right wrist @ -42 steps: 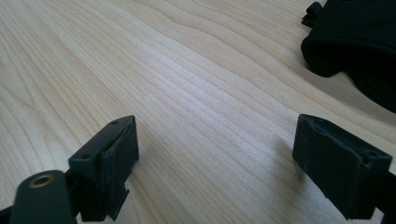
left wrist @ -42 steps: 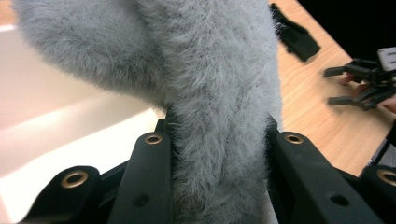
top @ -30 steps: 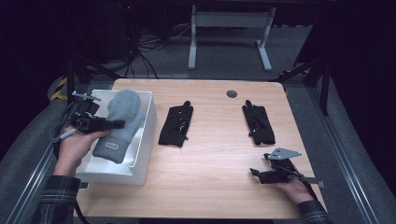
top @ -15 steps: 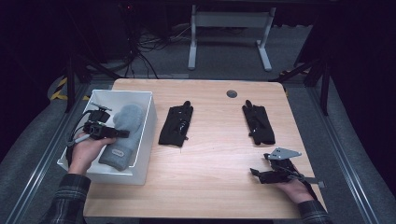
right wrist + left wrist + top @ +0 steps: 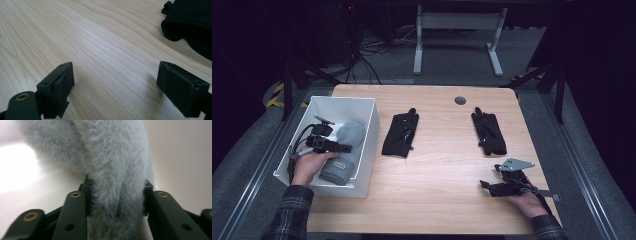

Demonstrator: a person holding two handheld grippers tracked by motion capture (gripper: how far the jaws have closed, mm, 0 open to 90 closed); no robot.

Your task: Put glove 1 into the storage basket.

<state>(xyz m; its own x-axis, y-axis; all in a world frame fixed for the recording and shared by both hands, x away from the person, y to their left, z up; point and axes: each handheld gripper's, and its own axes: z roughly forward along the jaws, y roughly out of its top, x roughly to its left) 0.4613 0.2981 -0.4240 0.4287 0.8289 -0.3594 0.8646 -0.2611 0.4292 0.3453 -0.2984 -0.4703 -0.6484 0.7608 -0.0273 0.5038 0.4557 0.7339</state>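
Observation:
A grey fluffy garment [image 5: 343,152] lies inside the white bin [image 5: 368,135] at the table's left. My left gripper [image 5: 348,148] reaches into the bin over it. In the left gripper view the grey fur [image 5: 117,165] fills the gap between the jaws of the left gripper [image 5: 116,192]. Those jaws have just been opening, but the pads still touch the fur on both sides. My right gripper [image 5: 485,186] rests near the front right of the table. It stands open over bare wood in the right gripper view [image 5: 115,82].
Two black gloves lie on the wooden table, one [image 5: 401,134] just right of the bin and one [image 5: 488,132] farther right. The edge of a black glove [image 5: 192,22] sits beyond the right jaws. A round grommet [image 5: 460,100] marks the table's back edge.
My left hand has come down with the grey garment, from above the bin to its floor. The right hand has kept still.

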